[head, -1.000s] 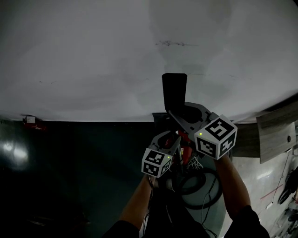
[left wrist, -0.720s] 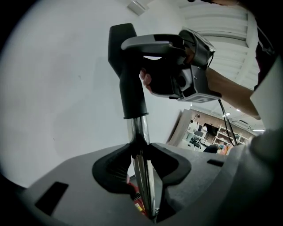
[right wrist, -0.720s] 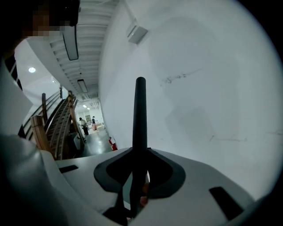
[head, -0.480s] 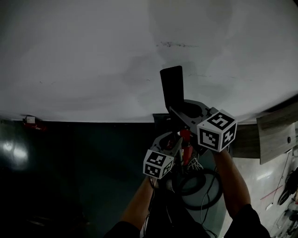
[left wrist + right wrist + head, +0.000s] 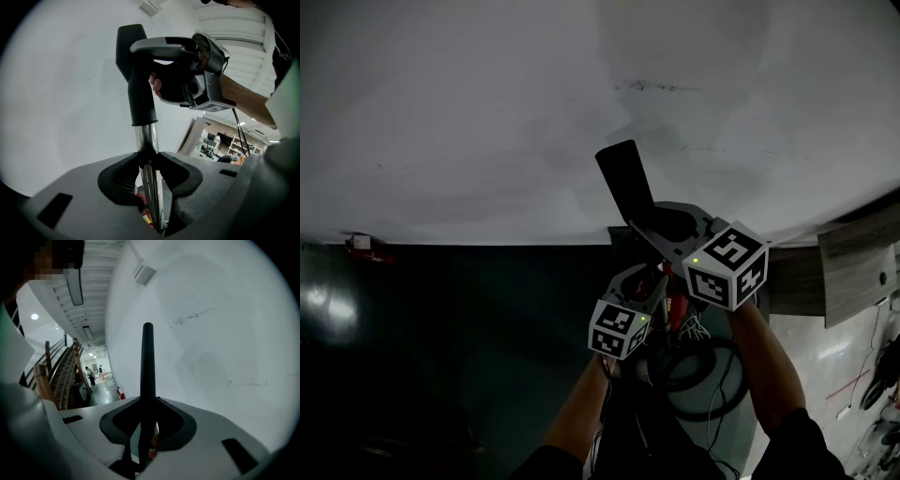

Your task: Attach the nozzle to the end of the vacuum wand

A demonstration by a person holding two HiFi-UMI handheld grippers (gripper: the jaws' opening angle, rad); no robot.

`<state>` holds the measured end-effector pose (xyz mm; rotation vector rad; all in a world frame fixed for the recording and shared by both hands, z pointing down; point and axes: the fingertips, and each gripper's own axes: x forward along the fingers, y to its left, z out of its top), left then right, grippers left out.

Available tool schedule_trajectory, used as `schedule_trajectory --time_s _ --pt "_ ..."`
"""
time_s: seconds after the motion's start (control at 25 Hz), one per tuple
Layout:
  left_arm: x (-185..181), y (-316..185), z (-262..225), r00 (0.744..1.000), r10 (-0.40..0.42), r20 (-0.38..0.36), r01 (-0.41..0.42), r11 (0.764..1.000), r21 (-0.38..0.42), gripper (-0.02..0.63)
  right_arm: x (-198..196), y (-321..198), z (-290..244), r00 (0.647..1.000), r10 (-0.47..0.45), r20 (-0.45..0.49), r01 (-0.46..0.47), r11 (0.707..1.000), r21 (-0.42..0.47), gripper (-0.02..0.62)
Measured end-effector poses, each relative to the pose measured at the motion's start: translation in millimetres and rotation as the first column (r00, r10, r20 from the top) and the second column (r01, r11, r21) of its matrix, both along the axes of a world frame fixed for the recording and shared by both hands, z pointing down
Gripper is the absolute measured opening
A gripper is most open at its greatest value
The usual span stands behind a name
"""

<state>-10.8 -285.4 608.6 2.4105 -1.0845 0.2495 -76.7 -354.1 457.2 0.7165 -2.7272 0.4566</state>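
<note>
Dark floor [image 5: 441,356], a black looped hose [image 5: 742,382] and a small red object [image 5: 362,246] on it

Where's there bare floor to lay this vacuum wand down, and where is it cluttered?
Bare: the dark floor left of the left gripper, out to the small red object at the wall's foot. Crowded: below the right gripper, where a black hose coil and cables lie, and further right by the grey panel.
</note>
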Motion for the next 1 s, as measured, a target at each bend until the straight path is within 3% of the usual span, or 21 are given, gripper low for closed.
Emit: schedule_trajectory --time_s 0.16,0.76,1.0 --pt "-1 4 -1 1.000 0.005 -0.008 -0.005 1.000 0.001 0.138 10 -10 4 0.996 0.056 0.064 -0.051 0.996 -0.073 0.092" --pt "-5 -3 5 0.999 -0.009 -0.050 0.009 1.000 -0.018 0.137 4 -2 3 0.998 0.029 0.053 -0.029 1.000 0.009 0.095" --pt "-10 -13 11 0.998 -0.031 -0.060 0.029 0.999 -0.031 0.137 30 -2 -15 0.988 0.083 0.132 -0.089 0.995 0.039 0.138"
